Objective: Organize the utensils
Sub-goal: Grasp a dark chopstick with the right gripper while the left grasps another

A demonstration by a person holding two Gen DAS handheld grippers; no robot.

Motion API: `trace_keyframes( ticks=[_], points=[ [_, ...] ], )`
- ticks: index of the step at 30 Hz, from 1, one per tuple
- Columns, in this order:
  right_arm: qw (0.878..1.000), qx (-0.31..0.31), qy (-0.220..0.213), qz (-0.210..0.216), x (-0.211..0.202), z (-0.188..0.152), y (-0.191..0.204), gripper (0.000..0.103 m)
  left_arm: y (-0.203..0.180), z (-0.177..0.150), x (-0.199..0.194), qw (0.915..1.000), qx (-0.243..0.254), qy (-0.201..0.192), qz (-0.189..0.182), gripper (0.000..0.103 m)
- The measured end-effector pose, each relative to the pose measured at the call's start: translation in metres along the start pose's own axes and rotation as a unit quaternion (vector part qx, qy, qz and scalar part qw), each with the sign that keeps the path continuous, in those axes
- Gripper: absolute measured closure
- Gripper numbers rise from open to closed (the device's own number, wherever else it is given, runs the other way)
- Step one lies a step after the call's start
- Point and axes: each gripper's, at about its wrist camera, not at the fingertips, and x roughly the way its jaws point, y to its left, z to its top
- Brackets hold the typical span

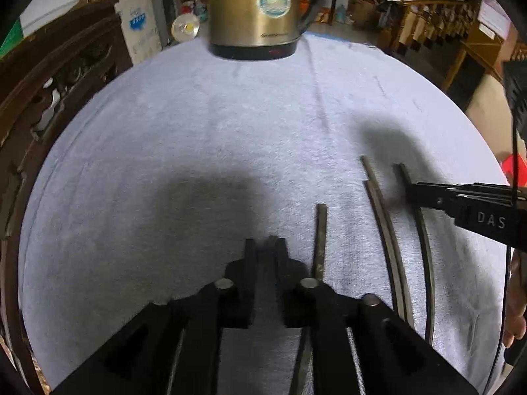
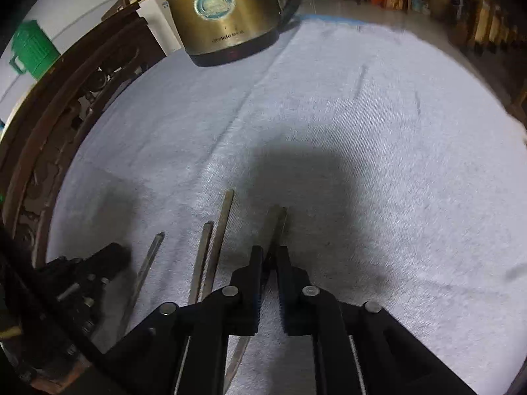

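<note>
Left gripper (image 1: 266, 247): jaws narrowly apart over bare towel, nothing between them.
Right gripper (image 2: 270, 256): pinching the far-right chopstick (image 2: 277, 222) near its end.
Chopsticks: four dark ones side by side on the towel; a touching pair (image 2: 210, 256) in the middle, a single one (image 2: 150, 256) beside the left gripper.
Towel (image 2: 378, 148): pale, covering the table.
Kettle (image 1: 257, 10): brass-coloured, at the far edge, well apart.
</note>
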Motion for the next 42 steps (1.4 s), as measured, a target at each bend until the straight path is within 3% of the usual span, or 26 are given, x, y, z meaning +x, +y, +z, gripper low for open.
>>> trace_keyframes(
  ticks=[2,4,8,10,11,14,17,21,25,28,32,33,35,42],
  points=[
    [1.0,-0.008,0.002,-0.01,0.001,0.001,0.005,0.091,-0.005,0.0,0.0,1.0,0.006,-0.004,0.006,0.084],
    [1.0,-0.019,0.001,-0.012,0.004,0.003,0.011,0.084,-0.011,0.0,0.0,0.9999,0.009,-0.009,0.01,0.084],
    [1.0,-0.025,0.001,-0.017,0.01,0.011,0.019,0.083,-0.016,0.005,0.003,0.9998,0.008,-0.019,0.008,0.084],
    [0.999,-0.035,0.002,-0.024,0.01,0.012,0.02,0.086,-0.018,0.006,0.005,0.9995,0.017,-0.027,0.001,0.091],
    [0.998,-0.044,0.002,-0.035,0.011,0.012,0.022,0.093,-0.018,0.007,0.006,0.9993,0.019,-0.031,-0.005,0.096],
    [0.999,-0.042,0.001,-0.028,0.009,0.01,0.022,0.095,-0.01,-0.002,0.002,0.9991,0.015,-0.033,-0.021,0.103],
    [0.999,-0.032,-0.018,-0.009,-0.004,0.003,0.014,0.096,0.004,-0.004,-0.003,0.9986,-0.007,-0.027,-0.045,0.103],
    [0.999,-0.023,-0.043,0.01,-0.024,-0.003,0.007,0.096,0.016,-0.007,-0.015,0.9978,-0.02,-0.037,-0.052,0.103],
    [0.999,-0.024,-0.037,0.0,-0.029,-0.006,0.002,0.096,0.012,-0.009,-0.028,0.9961,-0.024,-0.04,-0.075,0.103],
    [1.0,-0.012,-0.028,-0.005,-0.026,-0.01,-0.002,0.096,0.001,-0.007,-0.027,0.997,-0.012,-0.029,-0.071,0.103],
    [1.0,-0.004,-0.02,0.001,-0.021,-0.013,-0.01,0.096,-0.013,-0.01,-0.017,0.997,0.005,-0.002,-0.077,0.095],
    [1.0,-0.003,-0.019,0.003,-0.018,-0.012,-0.01,0.096,-0.014,-0.009,-0.016,0.9966,0.008,0.002,-0.082,0.082],
    [1.0,-0.002,-0.016,0.005,-0.016,-0.011,-0.012,0.096,-0.016,-0.005,-0.013,0.9957,0.012,0.012,-0.091,0.074],
    [0.999,0.017,-0.008,0.034,-0.008,-0.009,-0.026,0.096,-0.02,-0.006,-0.016,0.9933,0.058,0.038,-0.092,0.068]
  ],
)
